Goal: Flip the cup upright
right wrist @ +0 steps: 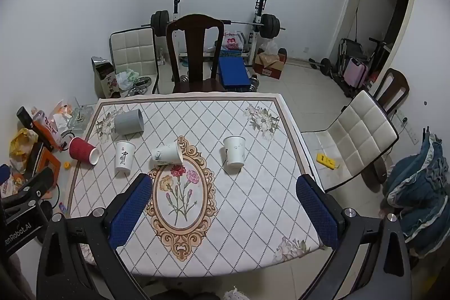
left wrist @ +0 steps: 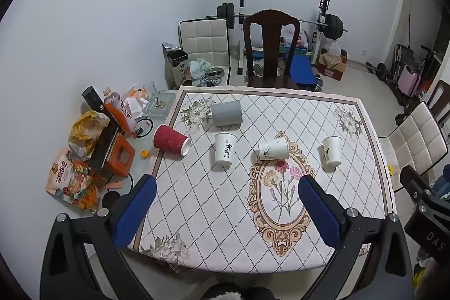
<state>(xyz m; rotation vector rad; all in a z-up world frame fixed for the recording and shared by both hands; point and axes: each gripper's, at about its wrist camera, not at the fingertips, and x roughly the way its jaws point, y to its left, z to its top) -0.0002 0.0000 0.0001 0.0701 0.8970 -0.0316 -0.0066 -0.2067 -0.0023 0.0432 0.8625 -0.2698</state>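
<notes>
Several cups sit on the patterned tablecloth (left wrist: 213,198). A red ribbed cup (left wrist: 171,143) (right wrist: 83,151) lies on its side at the left edge. A grey cup (left wrist: 227,113) (right wrist: 129,122) lies on its side behind it. A white cup with black writing (left wrist: 224,149) (right wrist: 123,157) stands upright. A white cup (left wrist: 273,150) (right wrist: 167,153) lies tipped on its side near the oval flower print. Another white cup (left wrist: 332,153) (right wrist: 234,152) stands upright at the right. My left gripper (left wrist: 226,184) and right gripper (right wrist: 223,184) are open, empty, and held above the near table edge.
A dark wooden chair (left wrist: 270,47) stands at the far side, a cream chair (right wrist: 357,137) at the right. Snack bags, bottles and an orange box (left wrist: 118,156) clutter the glass surface left of the cloth. Weight equipment (left wrist: 281,18) stands at the wall.
</notes>
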